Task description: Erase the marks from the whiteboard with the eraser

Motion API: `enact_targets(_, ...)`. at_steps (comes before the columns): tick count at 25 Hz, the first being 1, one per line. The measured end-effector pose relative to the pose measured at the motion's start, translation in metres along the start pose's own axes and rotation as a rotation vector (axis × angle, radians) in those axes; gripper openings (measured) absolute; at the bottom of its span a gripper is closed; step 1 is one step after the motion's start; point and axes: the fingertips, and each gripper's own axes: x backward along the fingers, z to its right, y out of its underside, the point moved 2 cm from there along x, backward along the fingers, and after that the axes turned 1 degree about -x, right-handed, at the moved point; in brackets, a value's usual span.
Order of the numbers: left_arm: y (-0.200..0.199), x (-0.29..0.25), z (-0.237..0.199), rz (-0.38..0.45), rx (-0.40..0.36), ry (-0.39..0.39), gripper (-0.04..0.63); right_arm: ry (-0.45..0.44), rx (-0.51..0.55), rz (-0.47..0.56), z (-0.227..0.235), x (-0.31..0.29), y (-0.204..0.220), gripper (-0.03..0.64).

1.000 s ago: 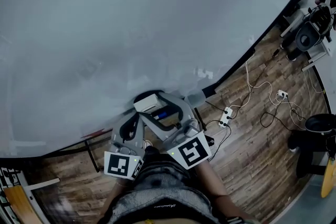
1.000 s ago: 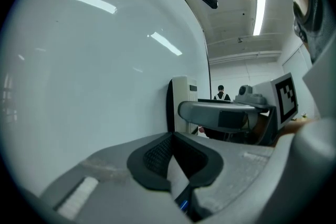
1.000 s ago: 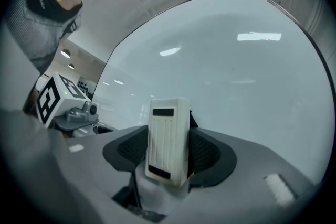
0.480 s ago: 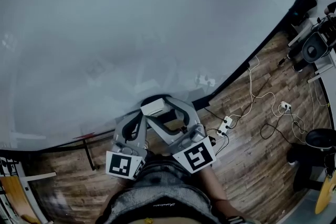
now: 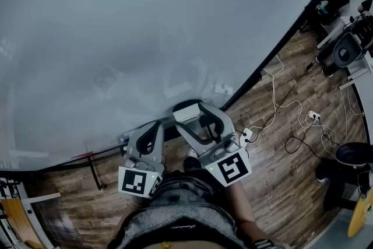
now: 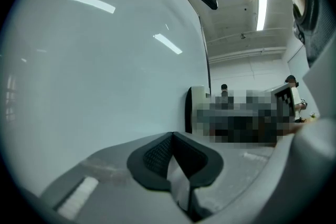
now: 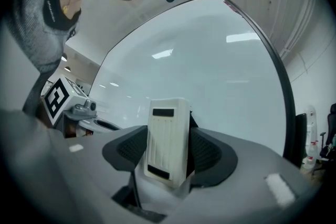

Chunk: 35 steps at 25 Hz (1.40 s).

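The whiteboard (image 5: 145, 20) fills most of the head view, with faint grey smudges (image 5: 106, 77) low on it. A white eraser (image 5: 186, 114) sits at the board's lower edge, and my right gripper (image 5: 190, 116) is shut on it. In the right gripper view the eraser (image 7: 168, 141) stands upright between the dark pads (image 7: 207, 155), with the board (image 7: 210, 71) behind. My left gripper (image 5: 152, 130) hangs just left of it, shut on nothing. In the left gripper view the left gripper (image 6: 173, 157) has its pads pressed together, and the board (image 6: 94, 71) is at the left.
Wooden floor (image 5: 274, 172) lies below the board, with white cables and a power strip (image 5: 247, 133). Black equipment (image 5: 349, 46) stands at the far right. A dark stand leg (image 5: 93, 175) drops from the board's frame at the lower left.
My right gripper has shifted to the right along the board's lower edge with the eraser in it. The left gripper has kept its place beside it.
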Motion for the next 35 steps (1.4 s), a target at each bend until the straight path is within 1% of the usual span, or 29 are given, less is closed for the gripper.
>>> enact_targets(5, 0.000, -0.015, 0.021, -0.001, -0.015, 0.017, 0.003, 0.053, 0.011, -0.018, 0.032, 0.024, 0.008, 0.262)
enact_targets(9, 0.004, -0.028, 0.026, -0.003, -0.011, 0.025, 0.003, 0.077, 0.028, -0.029, 0.056, 0.030, 0.015, 0.258)
enact_targets(14, 0.006, -0.035, 0.038, 0.005, 0.003, 0.016, 0.003, 0.112, 0.006, -0.038, 0.071, 0.042, 0.024, 0.256)
enact_targets(19, 0.003, -0.040, 0.044, 0.002, -0.001, 0.008, 0.003, 0.132, -0.011, -0.028, 0.080, 0.047, 0.022, 0.249)
enact_targets(24, 0.001, -0.033, 0.042, 0.018, -0.021, -0.003, 0.003, 0.154, -0.025, -0.021, 0.078, 0.047, 0.021, 0.245)
enact_targets(29, 0.012, -0.018, 0.026, 0.000, 0.014, -0.015, 0.003, 0.186, -0.022, -0.026, 0.068, 0.036, 0.025, 0.242)
enact_targets(32, 0.012, -0.011, 0.018, -0.001, 0.021, -0.016, 0.003, 0.166, -0.010, -0.051, 0.055, 0.026, 0.027, 0.242)
enact_targets(35, 0.008, 0.002, 0.015, 0.011, 0.013, -0.017, 0.003, 0.143, -0.010, -0.054, 0.031, 0.022, 0.024, 0.242)
